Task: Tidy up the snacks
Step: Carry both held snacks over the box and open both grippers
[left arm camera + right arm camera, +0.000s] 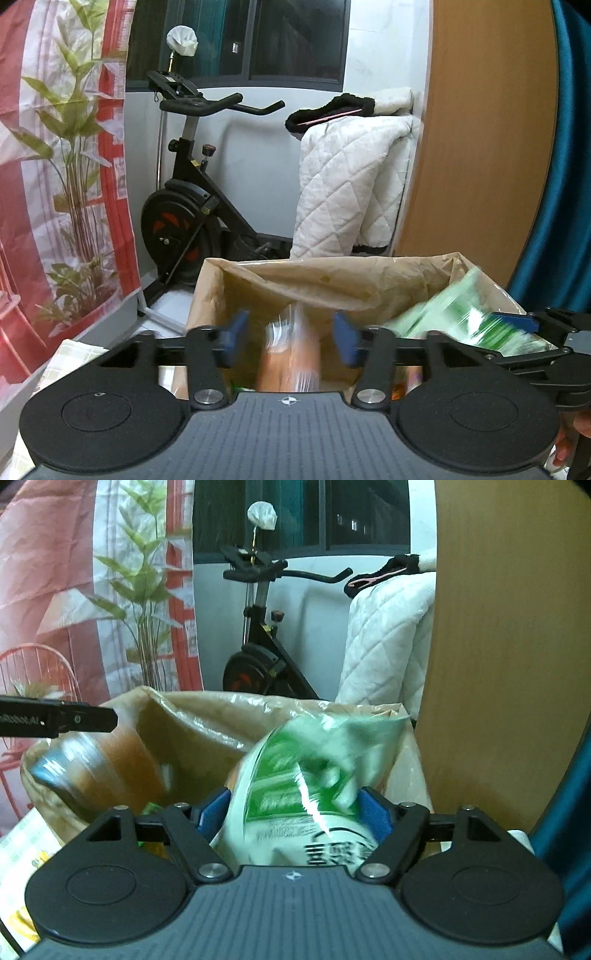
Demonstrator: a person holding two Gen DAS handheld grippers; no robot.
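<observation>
Right tool [295, 812] clenches blurred green packet [295, 775]; left tool [291, 338] released around blurred orange packet [290, 354]

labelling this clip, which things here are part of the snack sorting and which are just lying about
Part of the job:
- green snack packet, in the right hand-held gripper
- orange snack packet, between the left hand-held gripper's fingers
- brown paper bag

Just lying about:
- exercise bike
- white quilted blanket
- black hanger

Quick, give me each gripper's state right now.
Left gripper: open, orange snack pack blurred between its fingers, not gripped.
Right gripper: closed on the green snack bag.
</observation>
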